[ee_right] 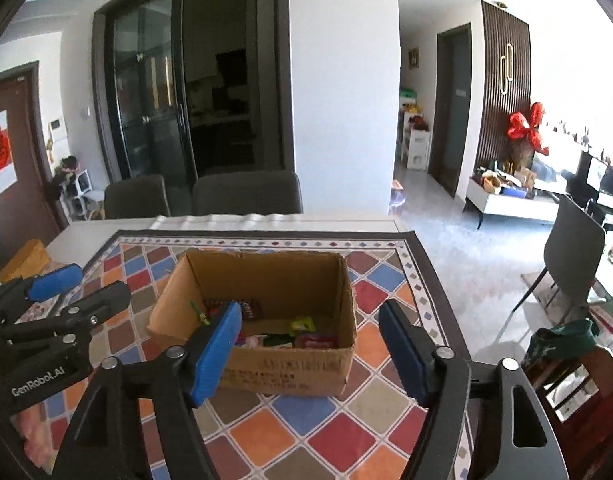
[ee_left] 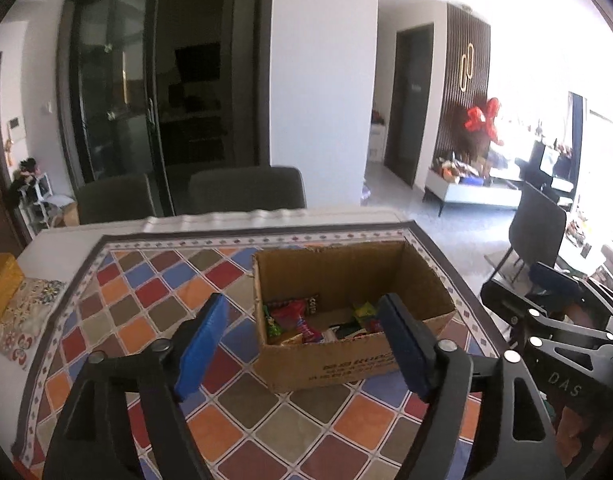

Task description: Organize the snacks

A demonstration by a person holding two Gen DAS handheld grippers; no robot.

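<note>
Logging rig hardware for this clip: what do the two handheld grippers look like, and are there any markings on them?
Both are matte black frames with triangular cut-outs and silver pivot bolts. The left gripper and right gripper carry flat blue finger pads. White lettering reads "GenRobot.AI" on the left one's body and "DAS" on the right one's. No cables or sleeves show.

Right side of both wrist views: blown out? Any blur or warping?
Left wrist: window side washed out to white, soft blur throughout, table edge bowed by the fisheye. Right wrist: milder glare at the far right, cardboard box print smeared, dark vignette in the corners.
</note>
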